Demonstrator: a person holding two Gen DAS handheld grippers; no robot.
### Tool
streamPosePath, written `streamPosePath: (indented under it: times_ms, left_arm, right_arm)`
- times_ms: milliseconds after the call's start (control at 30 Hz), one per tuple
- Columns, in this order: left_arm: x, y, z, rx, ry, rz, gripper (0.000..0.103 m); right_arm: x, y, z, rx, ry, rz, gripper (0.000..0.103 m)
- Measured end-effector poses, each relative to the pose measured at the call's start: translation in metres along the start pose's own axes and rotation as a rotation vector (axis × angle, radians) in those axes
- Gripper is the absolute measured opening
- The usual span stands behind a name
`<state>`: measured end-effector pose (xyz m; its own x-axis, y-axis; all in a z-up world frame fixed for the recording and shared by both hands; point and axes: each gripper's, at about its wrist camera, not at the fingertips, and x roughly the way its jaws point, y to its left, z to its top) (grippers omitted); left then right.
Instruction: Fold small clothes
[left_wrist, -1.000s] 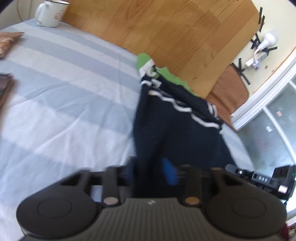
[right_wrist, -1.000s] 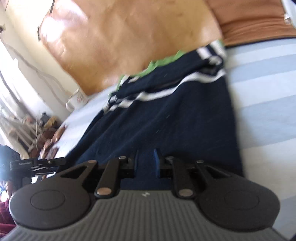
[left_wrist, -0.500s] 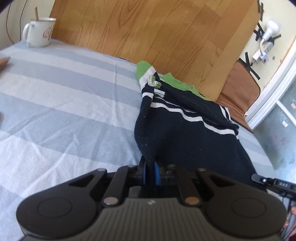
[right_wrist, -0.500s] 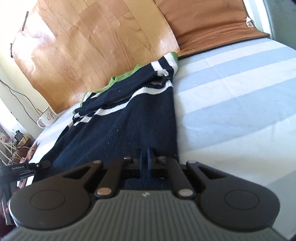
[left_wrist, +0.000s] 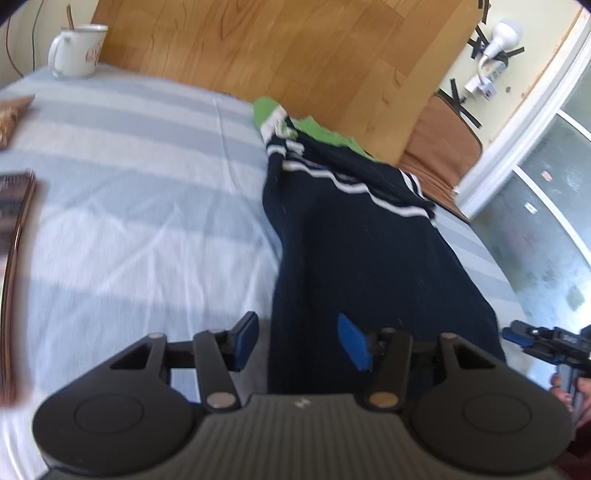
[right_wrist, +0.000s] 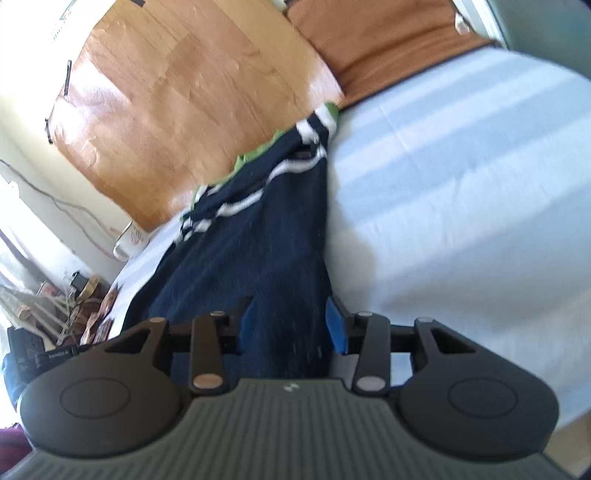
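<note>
In the left wrist view, a brown wrapped packet (left_wrist: 13, 118) and a dark flat object (left_wrist: 16, 206) are seen at the far left edge of the pale blue and white striped bed cover (left_wrist: 122, 206). A white enamel mug with a red print (left_wrist: 77, 50) is stood at the far corner of the cover; its print cannot be read. A wooden plank-patterned board (left_wrist: 295, 55) is set behind the bed, and a brown cushion (left_wrist: 439, 140) is placed to its right. A white lamp with plug adapters (left_wrist: 495, 55) is taped to the wall further right. Nothing is placed between the grippers and the garment.

The navy knitted sweater with white stripes and green trim (left_wrist: 354, 236) is laid lengthwise on the cover, its green trim toward the board and its near hem at the grippers.

The left gripper (left_wrist: 301, 343) is being opened; the sweater's left hem edge is located between its blue pads (left_wrist: 247, 341), which are held clear of the cloth. The right gripper (right_wrist: 291, 326) is likewise being opened, with the right hem edge lying between its blue pads (right_wrist: 337, 328) and not pressed by them. In the right wrist view, small white lettering on the other gripper's body at lower left is too blurred to be read.
</note>
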<state>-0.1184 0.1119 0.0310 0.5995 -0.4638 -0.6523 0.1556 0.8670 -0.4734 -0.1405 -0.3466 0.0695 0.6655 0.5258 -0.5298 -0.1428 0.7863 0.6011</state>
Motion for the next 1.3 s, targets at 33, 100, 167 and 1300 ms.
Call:
streamPosePath:
  times_ms: [33, 100, 167, 1300]
  left_arm:
    - [-0.002, -0.001, -0.003, -0.003, 0.014, -0.009, 0.053]
    - [-0.006, -0.004, -0.01, -0.007, 0.038, -0.031, 0.054]
    - [-0.009, -0.007, -0.019, -0.004, 0.06, -0.047, 0.051]
    - [0.088, 0.031, 0.125, -0.245, -0.144, 0.059, 0.051]
  right_arm:
    - [-0.002, -0.001, -0.004, 0.003, 0.017, 0.006, 0.046]
    - [-0.003, -0.004, -0.013, 0.011, 0.054, 0.029, 0.047]
    - [-0.003, -0.006, -0.026, 0.019, 0.075, 0.05, 0.047]
    - [0.101, -0.038, 0.123, 0.028, -0.13, -0.022, 0.06]
